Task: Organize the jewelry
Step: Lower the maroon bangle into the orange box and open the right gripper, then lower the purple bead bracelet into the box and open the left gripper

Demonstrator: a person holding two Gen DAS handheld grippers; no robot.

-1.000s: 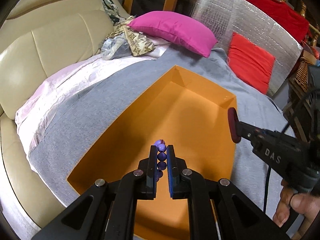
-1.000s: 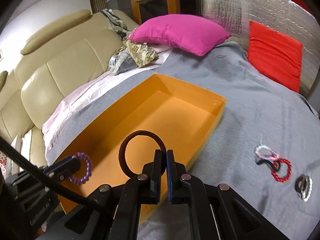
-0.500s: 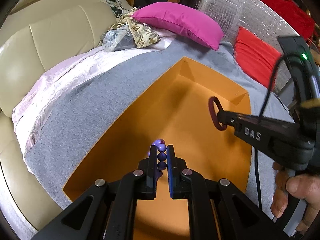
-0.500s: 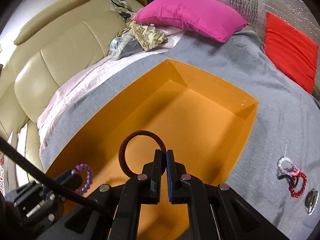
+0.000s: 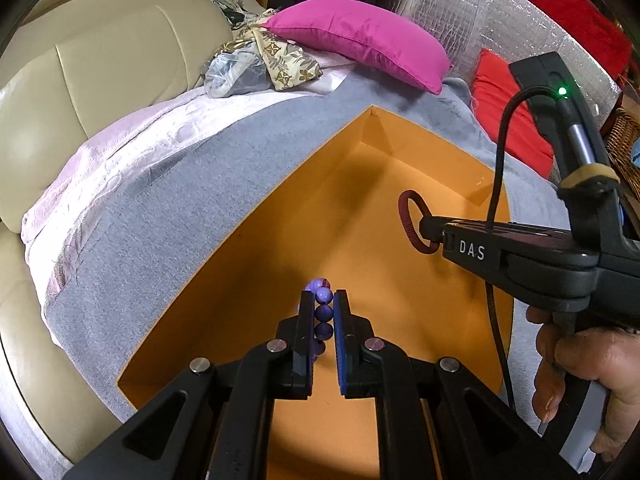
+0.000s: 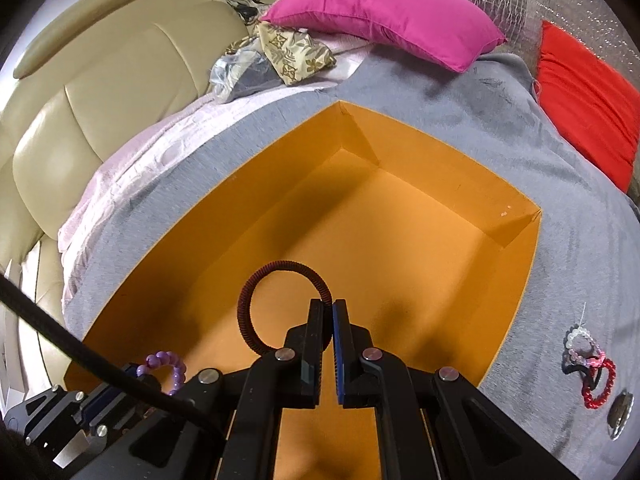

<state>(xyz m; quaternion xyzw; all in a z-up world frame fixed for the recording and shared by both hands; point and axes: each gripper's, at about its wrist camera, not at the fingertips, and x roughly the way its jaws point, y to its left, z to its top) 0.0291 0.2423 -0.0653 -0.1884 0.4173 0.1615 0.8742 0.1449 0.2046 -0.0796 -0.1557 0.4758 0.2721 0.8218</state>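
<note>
An open orange box (image 5: 400, 184) (image 6: 440, 152) lies on a grey blanket. My left gripper (image 5: 324, 300) is shut on a purple bead bracelet (image 5: 323, 312) and holds it over the box's near part; the bracelet also shows in the right wrist view (image 6: 170, 364). My right gripper (image 6: 328, 308) is shut on a dark red coiled ring bracelet (image 6: 264, 280) over the box; it also shows in the left wrist view (image 5: 412, 220). Several other bracelets (image 6: 588, 364) lie on the blanket right of the box.
A magenta pillow (image 5: 360, 40) and a red cushion (image 6: 580, 108) lie beyond the box. A beige sofa (image 5: 80, 60) runs along the left, with a pink cloth (image 5: 120, 160) and crumpled bags (image 5: 260, 64). A silver round piece (image 6: 620, 416) lies near the bracelets.
Both grippers have moved forward over the orange box with their bracelets. The right gripper has come in from the right edge to above the box's middle.
</note>
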